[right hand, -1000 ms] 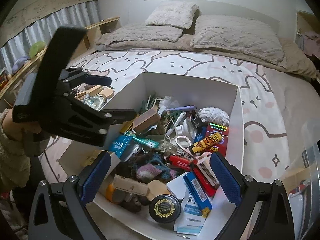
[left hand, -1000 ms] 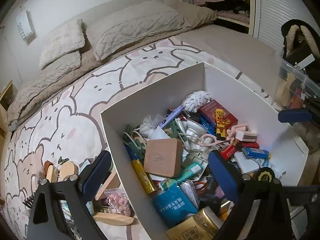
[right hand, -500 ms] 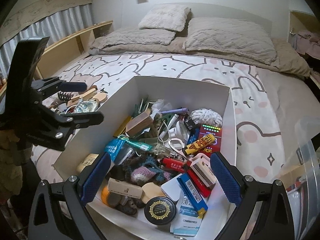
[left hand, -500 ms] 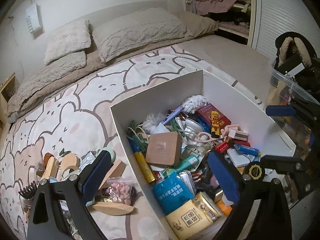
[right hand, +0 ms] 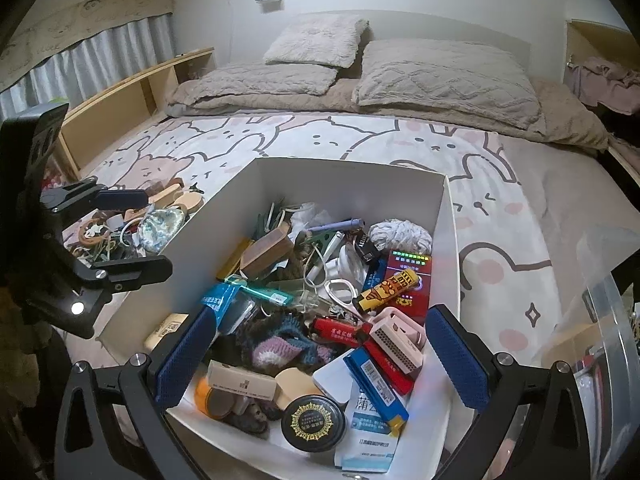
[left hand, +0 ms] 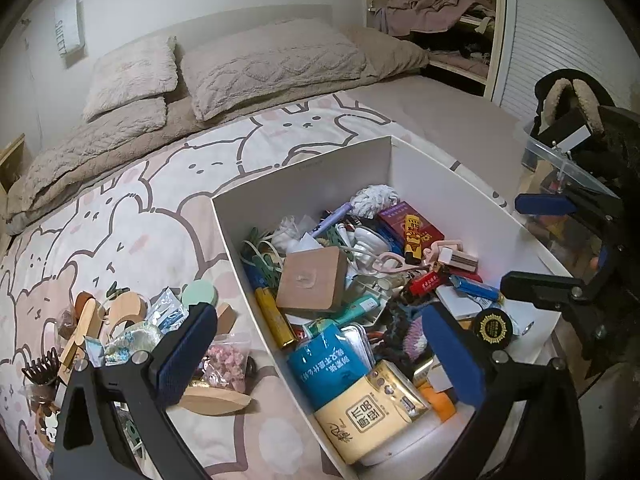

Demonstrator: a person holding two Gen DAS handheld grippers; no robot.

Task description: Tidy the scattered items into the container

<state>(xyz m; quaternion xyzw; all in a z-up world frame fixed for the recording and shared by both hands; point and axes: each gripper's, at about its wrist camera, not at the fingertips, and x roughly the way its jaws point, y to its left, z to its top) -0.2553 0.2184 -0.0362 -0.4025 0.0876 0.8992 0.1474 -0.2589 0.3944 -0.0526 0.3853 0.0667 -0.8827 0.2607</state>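
Bedroom's bear-print bedspread (left hand: 132, 216) under a full white box (right hand: 344, 184), loose clutter (left hand: 132, 328) beside it, both grippers (left hand: 316, 354) (right hand: 320, 354) spread apart, empty.

the left wrist view looks from above the near left corner of the white box (left hand: 304, 168), facing across the bed (left hand: 160, 208) toward the pillows (left hand: 272, 60) and an open closet (left hand: 436, 36) at the right. it sits close over the box and the loose pile on the blanket (left hand: 132, 328). the right wrist view hangs over the box's (right hand: 344, 176) near right edge, facing the headboard end, with a wooden shelf (right hand: 132, 100) and curtain (right hand: 80, 56) at left. both views share the box, the pile (right hand: 132, 224) and the pillows (right hand: 444, 76), and each catches the other gripper at its side edge.
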